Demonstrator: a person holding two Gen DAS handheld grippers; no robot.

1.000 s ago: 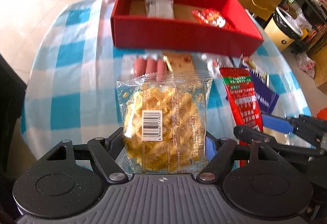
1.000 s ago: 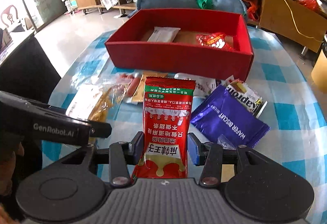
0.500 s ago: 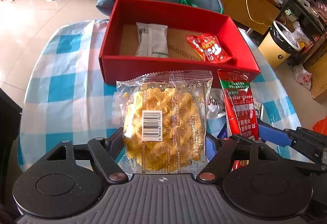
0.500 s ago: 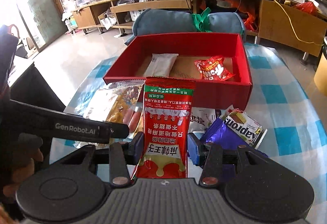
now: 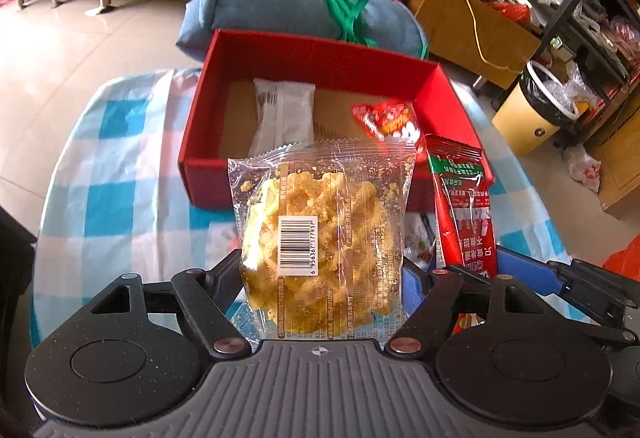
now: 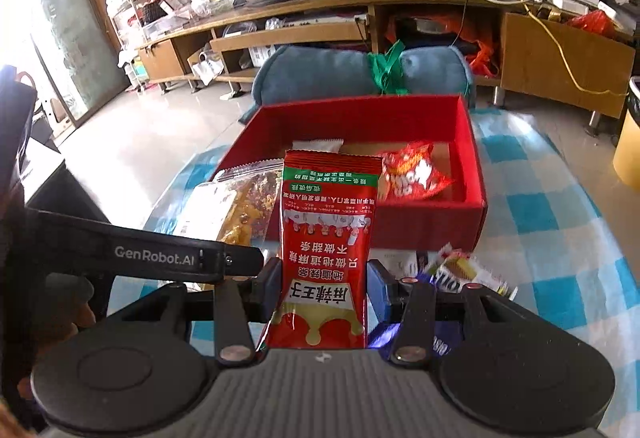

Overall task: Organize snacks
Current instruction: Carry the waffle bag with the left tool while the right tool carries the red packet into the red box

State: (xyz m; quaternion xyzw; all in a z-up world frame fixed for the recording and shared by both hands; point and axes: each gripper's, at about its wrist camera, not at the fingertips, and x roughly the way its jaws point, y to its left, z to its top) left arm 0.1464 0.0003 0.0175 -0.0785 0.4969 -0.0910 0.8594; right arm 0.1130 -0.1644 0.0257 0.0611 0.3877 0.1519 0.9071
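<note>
My left gripper (image 5: 320, 278) is shut on a clear packet of yellow fried snack (image 5: 320, 234) with a barcode label, held above the checked table in front of the red box (image 5: 280, 58). My right gripper (image 6: 324, 278) is shut on a tall red packet with a green band (image 6: 328, 238), raised beside it; that red packet (image 5: 464, 206) also shows at the right in the left wrist view. The red box (image 6: 476, 174) holds a white packet (image 5: 284, 110) and a small red crinkled packet (image 6: 412, 174) on its cardboard floor.
Loose packets (image 6: 464, 270) lie on the blue-and-white checked cloth (image 6: 560, 222) before the box. A rolled blue cushion (image 5: 280, 2) lies behind the box. A yellow bin (image 5: 536, 110) stands off the table's right side. Wooden shelving lines the far wall.
Both grippers have risen and come closer to the red box with their packets still gripped. More of the box's inside now shows, and the packets on the table have dropped from view.
</note>
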